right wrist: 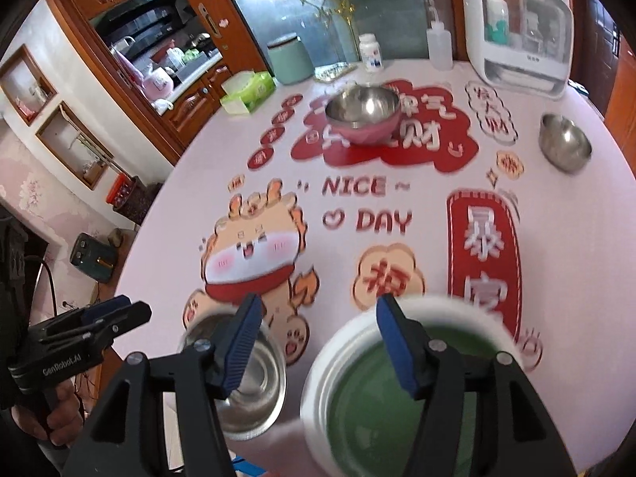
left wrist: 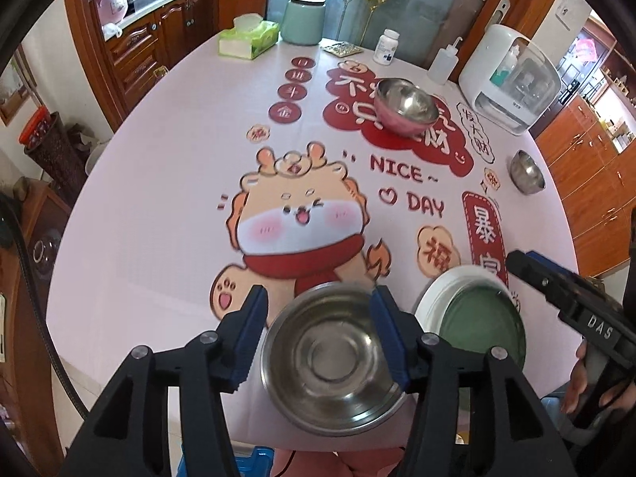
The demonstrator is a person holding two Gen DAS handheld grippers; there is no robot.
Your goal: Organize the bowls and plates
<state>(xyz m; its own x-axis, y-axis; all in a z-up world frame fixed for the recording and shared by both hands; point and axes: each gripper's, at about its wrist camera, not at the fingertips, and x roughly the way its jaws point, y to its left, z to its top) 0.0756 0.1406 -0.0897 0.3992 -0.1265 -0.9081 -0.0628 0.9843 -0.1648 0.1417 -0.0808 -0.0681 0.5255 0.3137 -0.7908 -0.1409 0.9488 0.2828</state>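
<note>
At the near edge of the counter [left wrist: 159, 183] sit a steel bowl [left wrist: 332, 355] and green plate [left wrist: 483, 320] – both grippers, left [left wrist: 318, 336] and right [right wrist: 318, 344], hang half-open and empty. I'd next fetch the pink bowl [left wrist: 403, 105], pinching its rim squarely – steel slips.

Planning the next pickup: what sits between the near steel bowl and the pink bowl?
Nothing: only bare printed tablecloth between the near steel bowl and pink bowl, in both wrist views.
</note>
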